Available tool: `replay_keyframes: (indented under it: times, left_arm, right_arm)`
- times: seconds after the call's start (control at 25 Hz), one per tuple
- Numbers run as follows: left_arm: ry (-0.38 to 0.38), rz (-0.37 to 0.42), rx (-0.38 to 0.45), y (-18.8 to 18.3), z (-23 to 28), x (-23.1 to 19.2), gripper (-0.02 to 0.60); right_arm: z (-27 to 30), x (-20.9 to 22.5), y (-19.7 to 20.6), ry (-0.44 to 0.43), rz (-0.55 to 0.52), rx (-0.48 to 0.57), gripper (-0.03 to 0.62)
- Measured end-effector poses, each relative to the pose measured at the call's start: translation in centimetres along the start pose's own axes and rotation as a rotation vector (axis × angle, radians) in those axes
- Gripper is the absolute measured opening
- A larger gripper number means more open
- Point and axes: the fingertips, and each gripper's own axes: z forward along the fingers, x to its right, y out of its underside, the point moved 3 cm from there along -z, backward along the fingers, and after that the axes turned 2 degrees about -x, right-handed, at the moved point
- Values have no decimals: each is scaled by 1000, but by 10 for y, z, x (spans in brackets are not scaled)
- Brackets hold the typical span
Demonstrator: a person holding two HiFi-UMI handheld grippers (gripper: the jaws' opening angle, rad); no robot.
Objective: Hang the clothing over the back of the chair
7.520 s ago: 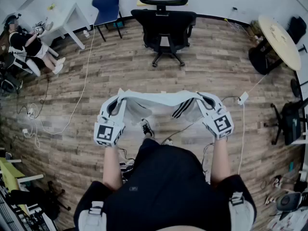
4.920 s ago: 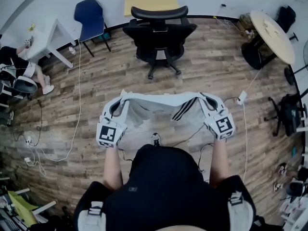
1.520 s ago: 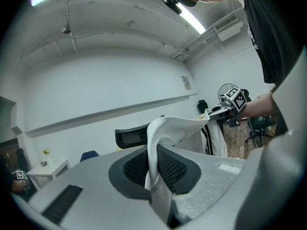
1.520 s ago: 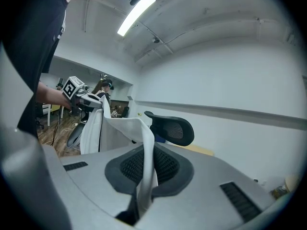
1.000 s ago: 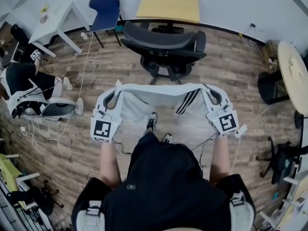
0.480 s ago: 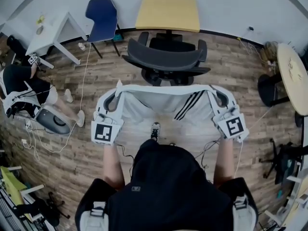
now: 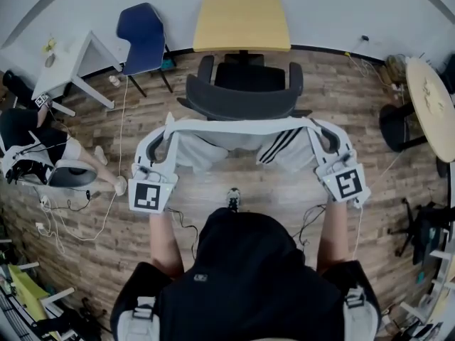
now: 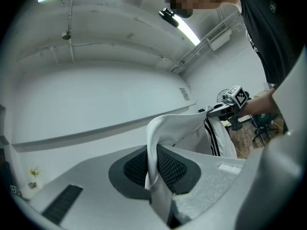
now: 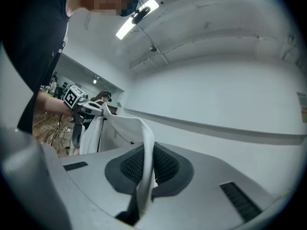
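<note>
**White shorts held stretched just behind the office chair's backrest**

The left gripper (image 7: 169, 128) and the right gripper (image 7: 313, 126) are both raised in front of the person, each clamped on one end of the clothing (image 7: 242, 127), a pair of white shorts with black side stripes. In the left gripper view the jaws of the left gripper (image 8: 154, 175) are closed on a fold of the white fabric (image 8: 173, 127), which runs up and away toward 2 o'clock. In the right gripper view the right gripper (image 9: 144, 172) pinches the fabric (image 9: 128, 125) the same way, the cloth trailing off toward 10 o'clock.

In the head view the waistband is pulled taut between the two grippers and the legs hang below it. The black office chair (image 7: 240, 98) stands at 12 o'clock from the person, its curved backrest just beyond the waistband; whether cloth and backrest touch cannot be told. A yellow table (image 7: 242, 21) sits behind the chair, a blue chair (image 7: 144, 28) at 11 o'clock, a round table (image 7: 431, 94) at 2 o'clock. The floor (image 7: 106, 226) is wood plank.
</note>
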Motion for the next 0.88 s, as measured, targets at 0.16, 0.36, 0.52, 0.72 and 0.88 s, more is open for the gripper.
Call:
replay_keyframes:
  times: [0.16, 0.36, 0.52, 0.72, 0.88]
  left_arm:
    - [15, 16, 9, -3, 15, -13, 28]
    - [40, 36, 42, -6, 35, -31, 28]
    - [62, 55, 56, -4, 48, -41, 28]
    - [89, 63, 75, -4, 60, -44, 26]
    - [117, 58, 93, -3, 76, -55, 25]
  right_arm:
    - [12, 8, -4, 21, 0, -10, -2]
    - [26, 13, -9, 47, -28, -9, -2]
    - [33, 14, -10, 69, -29, -18, -2]
    - [32, 16, -10, 107, -27, -29, -2]
    - [45, 21, -11, 139, -28, -32, -2]
